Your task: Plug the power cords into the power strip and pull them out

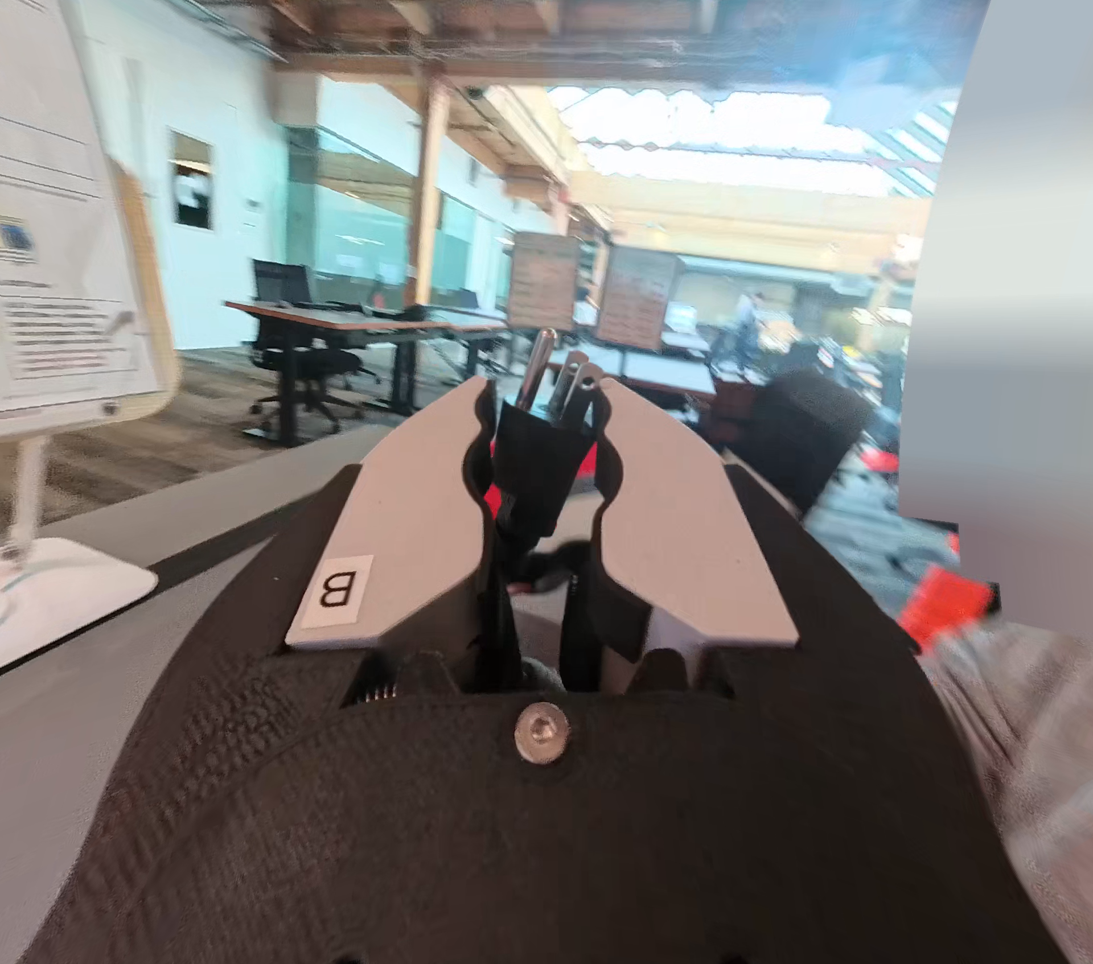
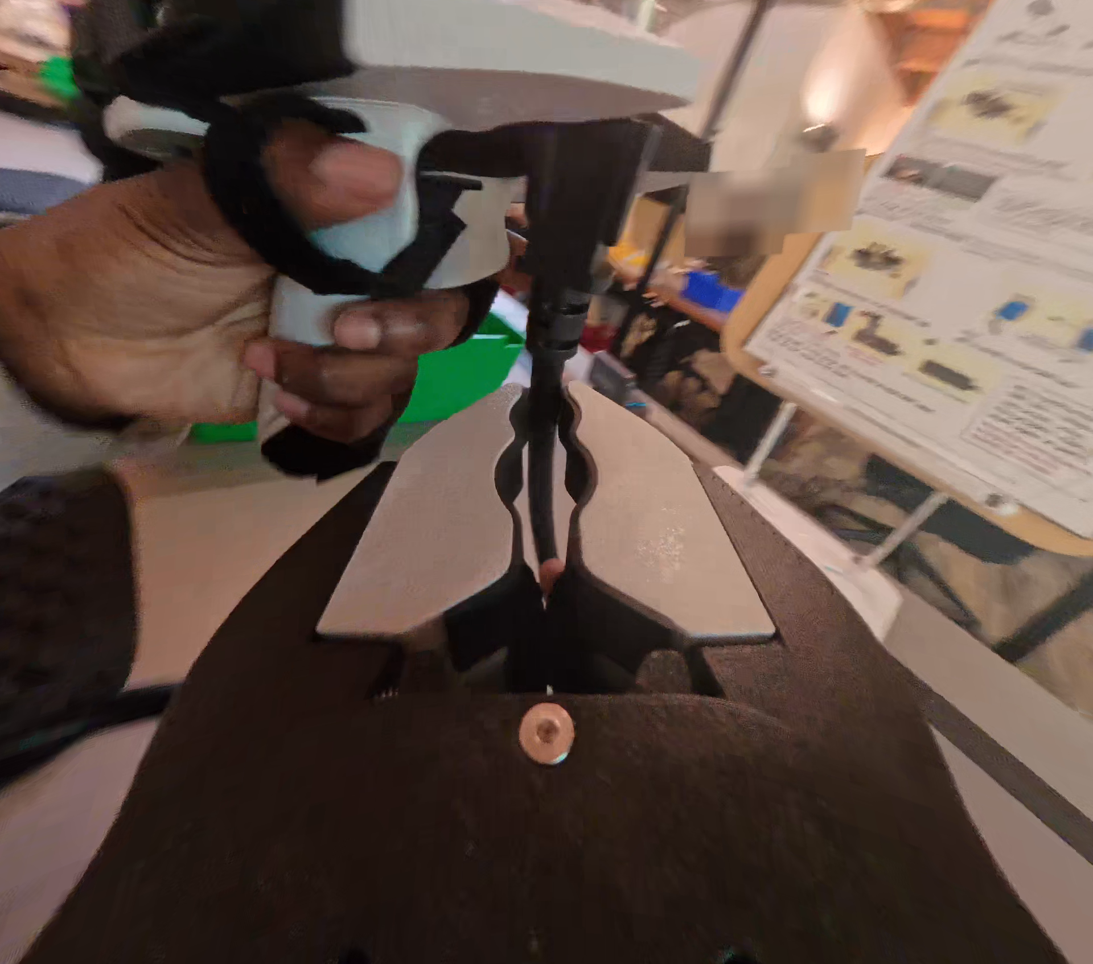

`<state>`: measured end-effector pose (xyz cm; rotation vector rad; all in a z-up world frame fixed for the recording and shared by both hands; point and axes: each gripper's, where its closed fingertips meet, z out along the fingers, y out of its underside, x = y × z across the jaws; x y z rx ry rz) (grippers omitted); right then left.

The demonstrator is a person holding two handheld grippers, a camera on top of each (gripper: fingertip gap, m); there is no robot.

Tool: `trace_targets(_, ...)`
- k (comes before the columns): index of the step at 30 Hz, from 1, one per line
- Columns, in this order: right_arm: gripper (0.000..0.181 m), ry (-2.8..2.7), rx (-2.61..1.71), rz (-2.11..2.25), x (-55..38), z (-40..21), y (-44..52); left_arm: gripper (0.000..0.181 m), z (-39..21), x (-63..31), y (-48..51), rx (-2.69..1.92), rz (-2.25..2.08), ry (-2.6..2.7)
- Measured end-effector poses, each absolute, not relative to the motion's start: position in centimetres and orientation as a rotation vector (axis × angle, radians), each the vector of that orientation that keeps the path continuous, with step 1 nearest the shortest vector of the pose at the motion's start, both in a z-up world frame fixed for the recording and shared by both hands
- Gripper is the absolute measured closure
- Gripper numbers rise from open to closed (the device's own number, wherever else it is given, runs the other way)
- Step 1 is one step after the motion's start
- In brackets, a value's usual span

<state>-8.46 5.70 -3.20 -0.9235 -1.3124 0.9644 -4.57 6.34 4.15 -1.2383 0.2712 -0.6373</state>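
My left gripper [image 1: 544,394] is shut on a black power plug [image 1: 535,457], held in the air. The plug's three metal prongs [image 1: 562,368] stick out past the fingertips and point away and upward. My right gripper [image 2: 545,394] is shut on the black cord [image 2: 544,468] just below the same plug [image 2: 576,202]. In the right wrist view the plug sits in the left gripper, which a hand [image 2: 148,285] holds up above. The cord runs straight between the two grippers. No power strip is in view.
A grey table [image 1: 77,711] lies below. A paper sign on a white stand [image 1: 59,226] is at the left and also shows in the right wrist view [image 2: 946,255]. A green bin [image 2: 467,380] sits behind the hand. A red object [image 1: 940,604] is at the right. Desks and chairs [image 1: 307,356] stand far off. My right fingertips sit around 8 cm from my left ones.
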Motion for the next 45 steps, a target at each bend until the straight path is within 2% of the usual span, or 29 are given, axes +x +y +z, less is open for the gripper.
trace_targets(3,0.172,-1.657,-0.947,0.978,-7.7,-5.5,5.2,0.112,2.1,-4.4,3.8,-1.327,-0.575,0.494)
trace_targets(5,0.172,-1.88,-0.988,0.997,-6.9,-7.3,5.0,0.098,0.6,-5.9,2.5,-1.387,-0.245,0.637)
trace_targets(6,0.172,-1.978,-1.004,0.999,-6.6,-8.1,4.8,0.097,0.0,-6.9,2.0,-1.403,-0.004,0.723)
trace_targets(8,0.172,-2.156,-1.029,1.015,-6.3,-9.5,4.2,0.098,-1.3,-7.7,1.1,-1.427,0.417,0.963)
trace_targets(10,0.172,-2.268,-1.001,1.014,-6.4,-10.4,3.2,0.098,-3.0,-7.4,0.6,-1.529,0.584,1.143)
trace_targets(18,0.172,-2.367,-0.863,1.027,-6.9,-11.9,0.1,0.118,-3.7,-4.8,2.4,-1.786,-0.324,0.731)
trace_targets(20,0.172,-2.39,-0.834,1.032,-6.5,-11.9,-0.2,0.126,-4.5,-4.4,2.8,-1.797,-0.407,0.733)
trace_targets(22,0.172,-2.396,-0.829,1.023,-6.3,-11.8,-0.1,0.153,-4.9,-3.0,2.5,-1.774,-0.486,0.799)
trace_targets(26,0.172,-2.134,-0.906,1.197,-7.1,-9.6,1.2,0.154,-3.0,-3.4,3.7,-1.687,-0.381,0.75)
trace_targets(27,0.17,-1.996,-0.938,1.312,-7.4,-8.4,1.6,0.154,-1.9,-3.5,3.9,-1.641,-0.385,0.715)
trace_targets(30,0.127,-1.616,-1.033,1.622,-7.6,-6.2,2.9,0.155,1.2,-3.7,4.4,-1.502,-0.389,0.637)
trace_targets(32,0.123,-1.656,-1.078,1.539,-7.8,-8.4,3.2,0.155,3.1,-3.4,4.5,-1.427,-0.383,0.604)
trace_targets(34,0.129,-1.832,-1.104,1.258,-7.9,-11.9,4.0,0.155,4.9,-3.4,4.4,-1.357,-0.344,0.584)
trace_targets(36,0.152,-1.912,-1.072,1.014,-7.6,-13.5,5.4,0.155,6.8,-3.7,3.8,-1.287,-0.315,0.554)
trace_targets(37,0.172,-1.913,-1.053,0.939,-7.4,-13.6,6.0,0.155,7.7,-3.7,3.3,-1.251,-0.311,0.545)
trace_targets(38,0.181,-1.92,-1.046,0.901,-7.0,-13.5,6.5,0.155,8.5,-3.9,2.9,-1.215,-0.304,0.527)
trace_targets(45,0.181,-1.851,-0.936,0.814,-1.9,-7.4,9.5,0.155,10.4,-6.6,0.5,-1.1,-0.252,0.382)
